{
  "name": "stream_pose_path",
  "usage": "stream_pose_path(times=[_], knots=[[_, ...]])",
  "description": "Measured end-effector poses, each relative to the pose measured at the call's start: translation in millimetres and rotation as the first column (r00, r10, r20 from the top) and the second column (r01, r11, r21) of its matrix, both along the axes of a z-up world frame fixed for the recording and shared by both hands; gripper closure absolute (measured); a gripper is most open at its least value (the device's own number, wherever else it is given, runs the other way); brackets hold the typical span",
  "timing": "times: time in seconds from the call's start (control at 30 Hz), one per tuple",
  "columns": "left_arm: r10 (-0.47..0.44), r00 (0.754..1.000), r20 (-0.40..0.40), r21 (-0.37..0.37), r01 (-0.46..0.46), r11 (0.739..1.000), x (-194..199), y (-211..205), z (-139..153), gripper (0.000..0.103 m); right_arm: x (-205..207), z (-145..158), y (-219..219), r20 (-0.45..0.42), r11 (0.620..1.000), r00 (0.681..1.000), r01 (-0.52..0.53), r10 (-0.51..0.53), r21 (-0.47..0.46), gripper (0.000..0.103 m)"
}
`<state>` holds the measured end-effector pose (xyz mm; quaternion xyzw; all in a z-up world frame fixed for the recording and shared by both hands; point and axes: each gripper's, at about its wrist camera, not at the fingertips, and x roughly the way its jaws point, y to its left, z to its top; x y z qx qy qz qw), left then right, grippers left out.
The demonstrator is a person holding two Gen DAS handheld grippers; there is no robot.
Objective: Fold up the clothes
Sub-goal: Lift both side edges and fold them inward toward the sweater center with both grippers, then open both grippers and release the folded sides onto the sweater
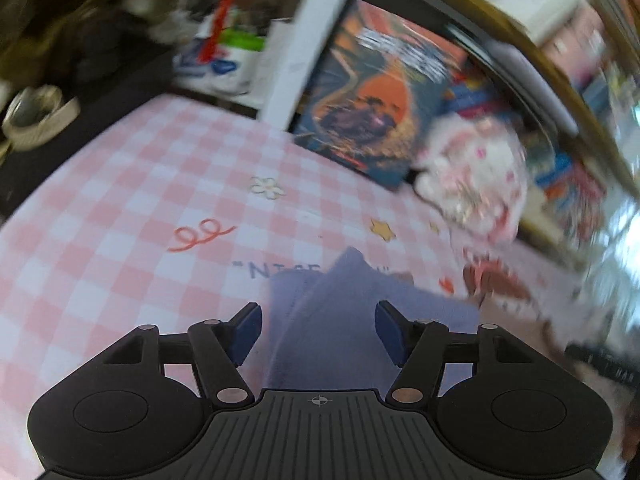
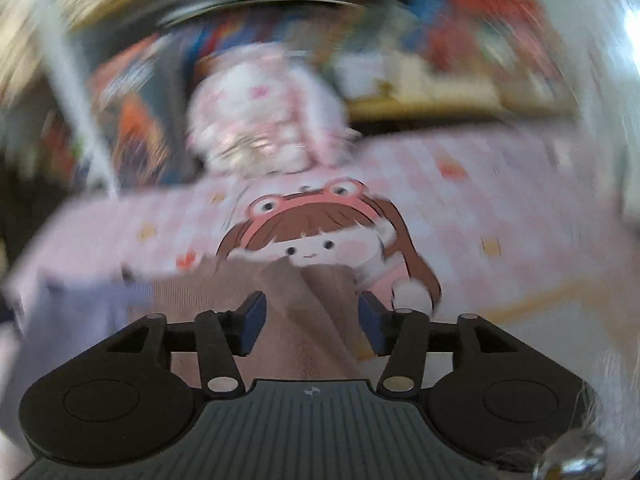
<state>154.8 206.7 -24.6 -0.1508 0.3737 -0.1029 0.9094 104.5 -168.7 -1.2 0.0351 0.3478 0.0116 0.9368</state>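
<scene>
A lavender garment (image 1: 328, 352) lies on the pink-and-white checked table cover (image 1: 120, 208), its pointed corner reaching toward the printed lettering. My left gripper (image 1: 318, 310) hovers over it, jaws open, and the blue pads (image 1: 248, 332) stand clear of the cloth. In the right wrist view a tan-pink ribbed garment (image 2: 304, 344) lies in a raised fold beneath my right gripper (image 2: 311, 300), which is also open with the fold between its jaws, untouched. The lavender garment (image 2: 80, 312) borders the tan one on the left. Both views are motion-blurred.
A cartoon girl print (image 2: 312, 236) marks the cover (image 2: 500, 200) beyond the tan cloth. A pink-and-white plush toy (image 1: 472, 176) sits at the table's back edge beside a colourful box (image 1: 376, 92). A white post (image 1: 312, 40) and crowded shelves (image 1: 560, 80) stand behind.
</scene>
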Motion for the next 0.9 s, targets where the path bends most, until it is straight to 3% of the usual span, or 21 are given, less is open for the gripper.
stream_pose_path(times=[0.07,0.13,0.17,0.2,0.23,0.33,0.4,0.47,0.57,0.73,0.83,0.9], knots=[[-0.031,1.0,0.002,0.053,0.031,0.998,3.0,-9.8,-3.7,0.05,2.6,-4.9,15.0,0.002,0.992,0.998,-0.063,0.064,-0.112,0.052],[-0.054,0.999,-0.007,0.095,0.054,0.994,7.6,-15.4,-8.2,0.072,7.2,-11.3,23.7,-0.006,0.977,0.996,-0.089,0.09,-0.192,0.056],[-0.065,0.998,-0.012,0.114,0.066,0.991,9.8,-17.9,-10.2,0.096,10.7,-14.2,25.1,-0.012,0.972,0.996,-0.093,0.092,-0.216,0.066],[-0.073,0.997,-0.009,0.106,0.074,0.992,10.8,-16.7,-8.3,0.097,16.1,-16.5,22.3,-0.023,0.972,0.996,-0.087,0.084,-0.217,0.076],[-0.08,0.997,-0.007,0.097,0.08,0.992,11.7,-15.2,-6.5,0.097,22.0,-17.5,16.6,-0.039,0.978,0.997,-0.077,0.07,-0.195,0.096],[-0.031,0.999,-0.01,0.019,0.031,0.999,12.3,1.1,-6.2,0.098,30.2,-6.2,-15.3,-0.038,1.0,0.999,0.025,-0.025,0.019,0.097],[0.002,1.0,-0.015,-0.033,-0.003,0.999,12.6,11.9,-5.9,0.097,31.3,-4.9,-43.1,-0.048,0.966,0.994,0.108,-0.1,0.235,0.097],[0.024,0.999,-0.047,-0.061,-0.027,0.998,16.2,18.4,-14.1,0.097,36.4,-14.9,-61.8,-0.099,0.913,0.983,0.179,-0.153,0.367,0.097],[0.047,0.995,-0.083,-0.083,-0.054,0.995,22.2,20.0,-28.2,0.096,48.6,-35.3,-67.7,-0.16,0.897,0.973,0.214,-0.164,0.386,0.098],[0.052,0.995,-0.086,-0.103,-0.061,0.993,25.3,25.6,-27.8,0.089,52.6,-46.2,-70.1,-0.16,0.884,0.97,0.234,-0.184,0.404,0.097],[0.088,0.994,-0.062,-0.098,-0.094,0.991,19.6,31.2,-21.9,0.077,46.4,-40.2,-71.3,-0.152,0.885,0.966,0.251,-0.207,0.392,0.084],[0.098,0.994,-0.051,-0.097,-0.103,0.99,15.6,35.3,-17.3,0.074,40.2,-35.7,-72.6,-0.143,0.882,0.963,0.266,-0.228,0.388,0.082]])
